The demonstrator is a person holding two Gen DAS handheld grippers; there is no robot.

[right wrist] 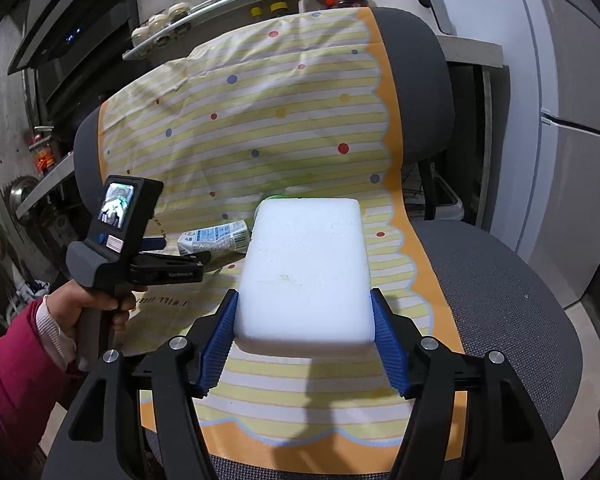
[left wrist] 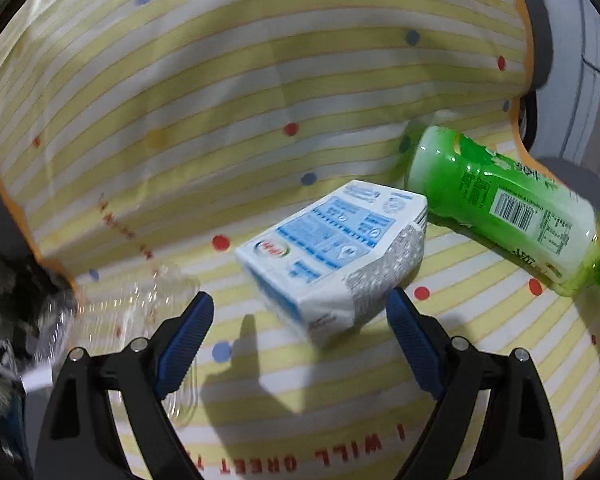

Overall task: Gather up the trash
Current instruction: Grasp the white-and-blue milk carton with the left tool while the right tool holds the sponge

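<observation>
A crushed white and blue carton (left wrist: pixel 332 256) lies on the striped cloth (left wrist: pixel 220 92) over the chair seat. My left gripper (left wrist: pixel 300 320) is open just in front of the carton, one finger either side of its near corner. A green bottle (left wrist: pixel 508 204) lies on its side to the right, and a clear plastic wrapper (left wrist: pixel 140 320) sits beside the left finger. In the right wrist view my right gripper (right wrist: pixel 304 316) is shut on a white foam block (right wrist: pixel 304 272) held above the seat. The carton (right wrist: pixel 214 240) and the left gripper (right wrist: pixel 180 256) show behind it.
The grey office chair (right wrist: pixel 500 300) carries the cloth on its seat and back. A person's hand in a red sleeve (right wrist: pixel 24 360) holds the left gripper. A white fridge (right wrist: pixel 572 140) stands at the right, and shelves with jars (right wrist: pixel 172 20) run behind the chair.
</observation>
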